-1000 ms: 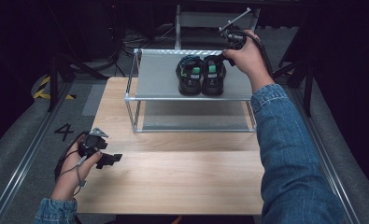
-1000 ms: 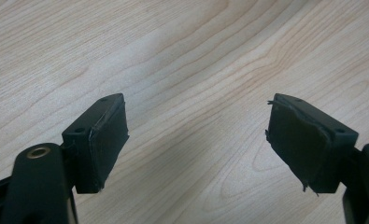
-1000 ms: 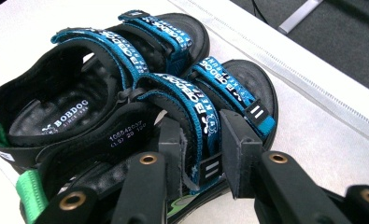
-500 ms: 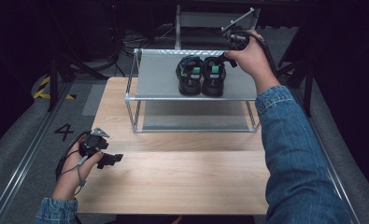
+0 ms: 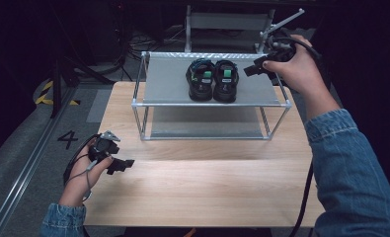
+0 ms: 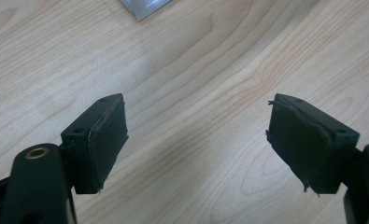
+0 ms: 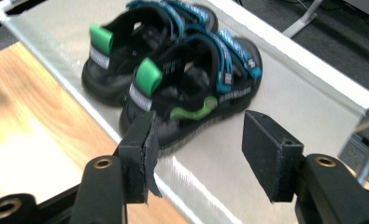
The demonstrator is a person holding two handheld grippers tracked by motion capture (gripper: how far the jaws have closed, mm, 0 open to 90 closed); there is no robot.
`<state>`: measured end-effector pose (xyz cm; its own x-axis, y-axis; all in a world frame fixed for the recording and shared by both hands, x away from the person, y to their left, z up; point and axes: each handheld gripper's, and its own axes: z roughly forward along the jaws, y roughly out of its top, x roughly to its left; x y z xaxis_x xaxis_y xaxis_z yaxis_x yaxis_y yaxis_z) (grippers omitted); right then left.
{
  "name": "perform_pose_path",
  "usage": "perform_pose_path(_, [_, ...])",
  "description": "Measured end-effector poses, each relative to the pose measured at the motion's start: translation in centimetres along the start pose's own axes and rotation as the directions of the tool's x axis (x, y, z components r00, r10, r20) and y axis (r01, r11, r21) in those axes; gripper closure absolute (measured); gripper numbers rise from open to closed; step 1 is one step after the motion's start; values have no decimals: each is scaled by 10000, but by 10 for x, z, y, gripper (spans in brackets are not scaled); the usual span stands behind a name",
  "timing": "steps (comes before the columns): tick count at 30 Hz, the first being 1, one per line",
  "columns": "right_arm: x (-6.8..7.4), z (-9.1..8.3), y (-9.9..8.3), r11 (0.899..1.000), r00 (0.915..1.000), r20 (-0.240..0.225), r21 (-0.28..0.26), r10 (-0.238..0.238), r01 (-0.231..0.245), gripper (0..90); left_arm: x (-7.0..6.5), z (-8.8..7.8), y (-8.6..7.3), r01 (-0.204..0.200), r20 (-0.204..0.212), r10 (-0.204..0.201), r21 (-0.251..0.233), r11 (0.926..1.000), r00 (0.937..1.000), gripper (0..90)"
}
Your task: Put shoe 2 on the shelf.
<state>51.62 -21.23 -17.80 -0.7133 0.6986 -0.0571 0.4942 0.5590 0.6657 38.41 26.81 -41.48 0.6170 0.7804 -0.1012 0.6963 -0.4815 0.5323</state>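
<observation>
backing off to the side of the sandals [image 5: 213, 80] on the rack [image 5: 173, 89], right gripper [image 5: 255, 68], jaws just opened wide, holds nothing: pair placed; left gripper [image 5: 124, 164] wide open, empty.

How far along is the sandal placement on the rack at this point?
Done: both sandals sit side by side on the rack's top shelf. In hand: nothing; the right tool has just been opening, jaws empty, beside them. The left tool is open over the table. Nothing visible remains.
</observation>
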Motion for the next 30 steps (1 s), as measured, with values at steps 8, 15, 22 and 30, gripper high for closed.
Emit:
perform_pose_path(8, [4,-26,-31,10000,9996,265,86,1,-3,441,-5,9,13,-391,281,388,112,9992,9989,202])
perform_pose_path(15, [6,-41,-64,9996,9994,337,265,103,-112,422,-8,14,24,-708,411,702,146,9974,9967,197])
perform_pose_path(22, [8,-47,-87,9990,9994,313,426,142,-155,409,-11,21,32,-840,583,823,270,9961,9949,196])
perform_pose_path(30, [15,-48,-121,9951,9984,105,804,563,-570,394,-13,29,38,-1072,685,1043,413,9934,9922,195])
